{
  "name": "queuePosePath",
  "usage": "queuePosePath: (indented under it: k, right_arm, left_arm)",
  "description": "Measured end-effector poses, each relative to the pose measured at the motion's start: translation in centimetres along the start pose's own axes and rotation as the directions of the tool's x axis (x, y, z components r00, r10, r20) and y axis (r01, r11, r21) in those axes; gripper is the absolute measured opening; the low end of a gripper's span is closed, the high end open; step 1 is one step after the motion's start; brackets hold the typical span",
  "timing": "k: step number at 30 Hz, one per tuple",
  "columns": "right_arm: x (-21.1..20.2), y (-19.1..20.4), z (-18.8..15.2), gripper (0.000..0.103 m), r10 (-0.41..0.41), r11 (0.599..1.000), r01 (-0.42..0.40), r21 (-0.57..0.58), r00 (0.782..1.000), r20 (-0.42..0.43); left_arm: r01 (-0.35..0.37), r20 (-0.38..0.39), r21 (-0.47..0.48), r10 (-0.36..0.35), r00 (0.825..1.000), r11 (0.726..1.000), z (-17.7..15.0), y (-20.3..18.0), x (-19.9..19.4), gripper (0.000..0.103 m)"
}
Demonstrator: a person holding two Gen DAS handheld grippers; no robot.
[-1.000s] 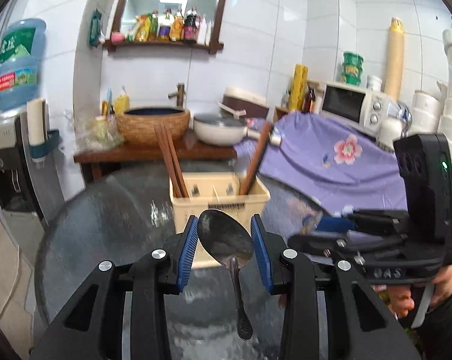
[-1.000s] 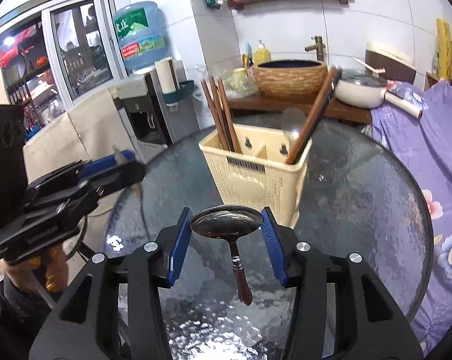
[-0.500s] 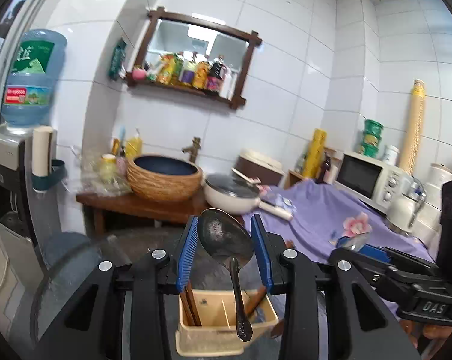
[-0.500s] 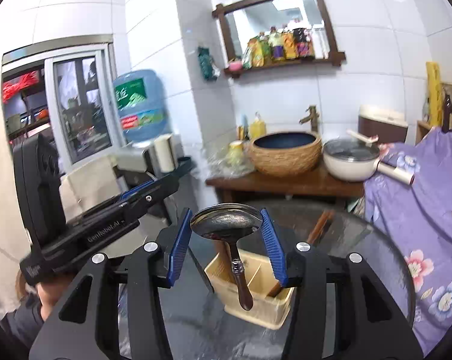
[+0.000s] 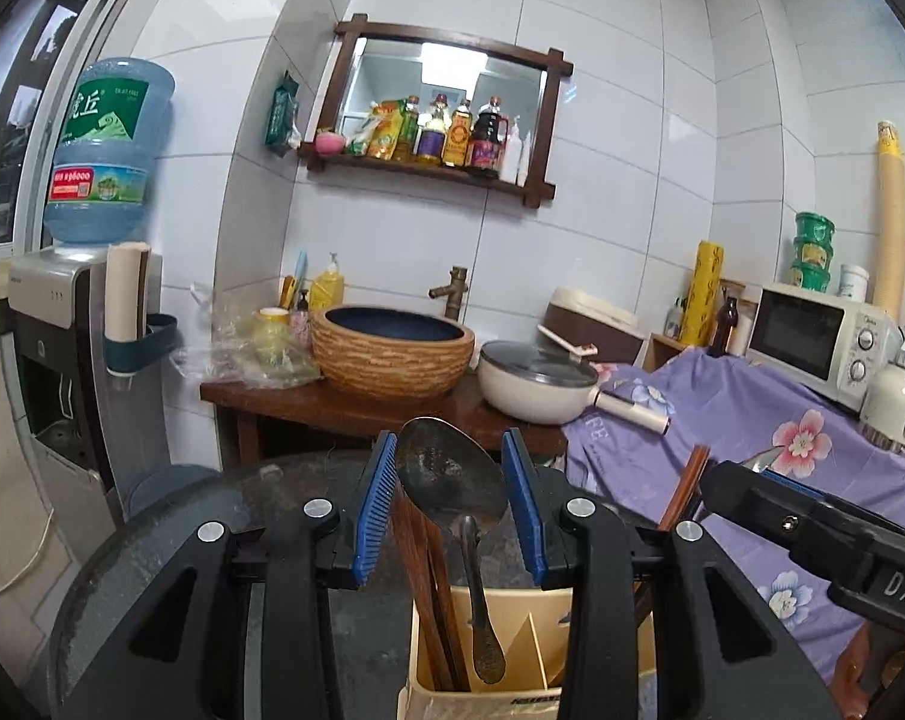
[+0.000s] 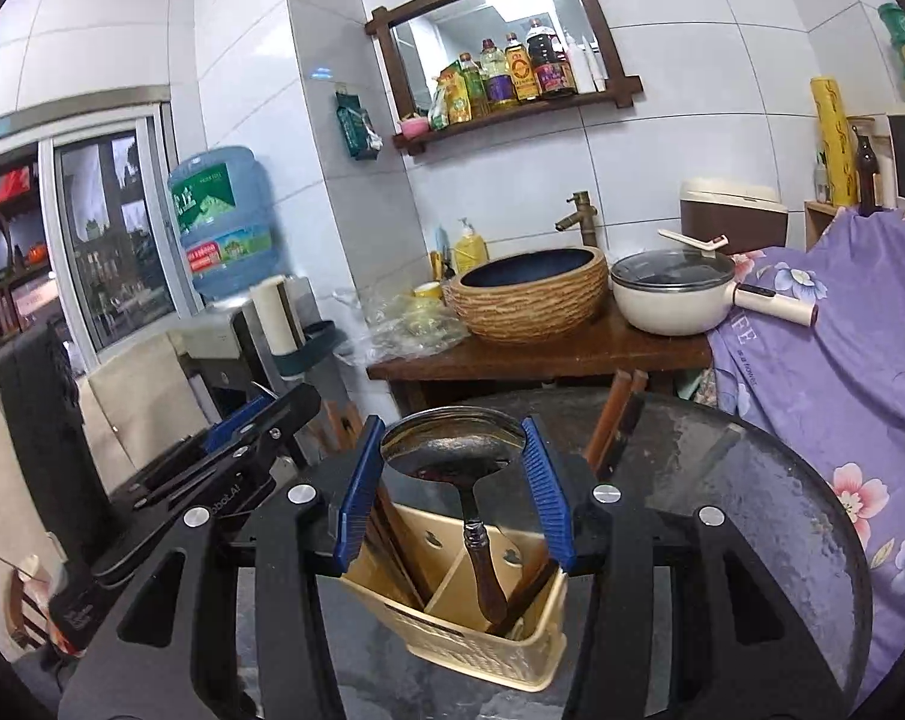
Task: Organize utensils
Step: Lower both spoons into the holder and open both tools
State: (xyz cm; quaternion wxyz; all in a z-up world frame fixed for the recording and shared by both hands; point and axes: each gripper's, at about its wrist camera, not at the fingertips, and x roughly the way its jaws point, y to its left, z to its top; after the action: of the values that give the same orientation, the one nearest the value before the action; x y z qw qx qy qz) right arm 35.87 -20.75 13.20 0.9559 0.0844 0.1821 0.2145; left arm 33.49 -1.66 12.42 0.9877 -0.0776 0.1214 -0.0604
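My left gripper [image 5: 450, 504] is shut on the bowl of a metal spoon [image 5: 452, 480]. The spoon's handle hangs down over the cream utensil holder [image 5: 512, 648], beside the brown chopsticks [image 5: 428, 570] that stand in it. My right gripper [image 6: 452, 486] is shut on the bowl of a second spoon [image 6: 452, 444]. That spoon's brown handle points down toward the right compartment of the holder [image 6: 482, 636]. Chopsticks [image 6: 392, 540] fill its left compartment. I cannot tell whether either handle tip is inside the holder. Each gripper also shows at the edge of the other's view.
The holder stands on a round dark glass table [image 6: 752, 480]. Behind the table a wooden bench [image 5: 344, 402] carries a woven basin [image 5: 392, 348] and a cream pan [image 5: 536, 384]. A purple floral cloth [image 5: 752, 420] lies to the right, and a water dispenser [image 5: 50, 324] stands at the left.
Both grippers rose and moved forward over the holder, which went from ahead of the jaws to beneath them. The views tilted up toward the wall. Both spoons stayed gripped.
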Motion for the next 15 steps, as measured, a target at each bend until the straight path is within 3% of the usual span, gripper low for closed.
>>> queuePosePath:
  k: [15]
  right_arm:
    - [2.2,-2.2,-5.2,0.047,-0.012,1.000,0.013,0.011,0.997,-0.075]
  left_arm:
    - [0.023,-0.097,0.046,-0.019,0.995,0.999,-4.6,0.8,1.1,0.035]
